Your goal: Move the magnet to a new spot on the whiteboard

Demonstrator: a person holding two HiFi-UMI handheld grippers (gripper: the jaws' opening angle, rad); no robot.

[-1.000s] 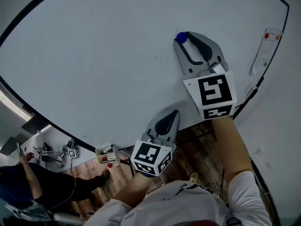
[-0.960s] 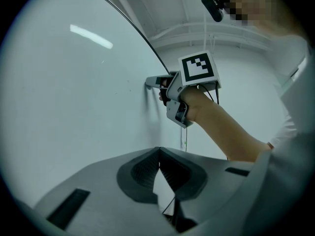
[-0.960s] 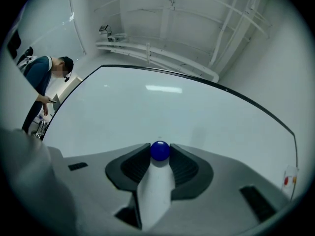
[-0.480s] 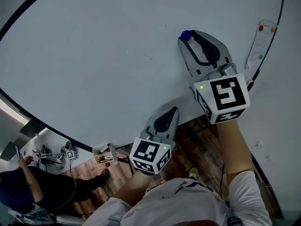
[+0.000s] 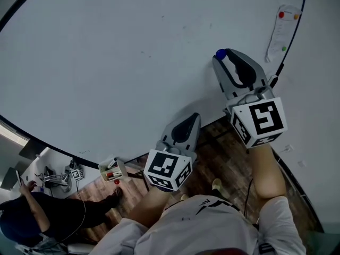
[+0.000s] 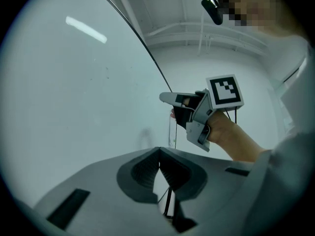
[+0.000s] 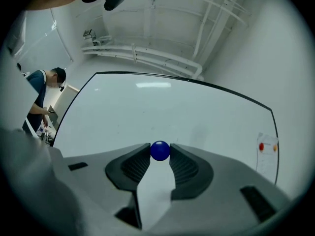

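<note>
A small blue ball magnet (image 5: 221,53) (image 7: 160,150) sits between the tips of my right gripper (image 5: 225,58) (image 7: 160,152), which is shut on it. The magnet is held at the whiteboard (image 5: 106,62) (image 7: 162,112), near the board's right edge. My left gripper (image 5: 195,117) (image 6: 159,149) hangs lower, by the board's bottom edge, shut with nothing in it; its pads meet at the tips. In the left gripper view the right gripper (image 6: 172,100) shows against the board.
A paper strip (image 5: 281,31) (image 7: 266,156) with small red, orange and green magnets hangs just right of the board. A marker tray (image 5: 110,170) stands below the board over wooden floor (image 5: 223,153). A person (image 5: 32,217) (image 7: 42,102) works at a bench at lower left.
My right gripper has carried the blue magnet to the right across the board, closer to the paper strip. The left gripper has drifted a little the same way.
</note>
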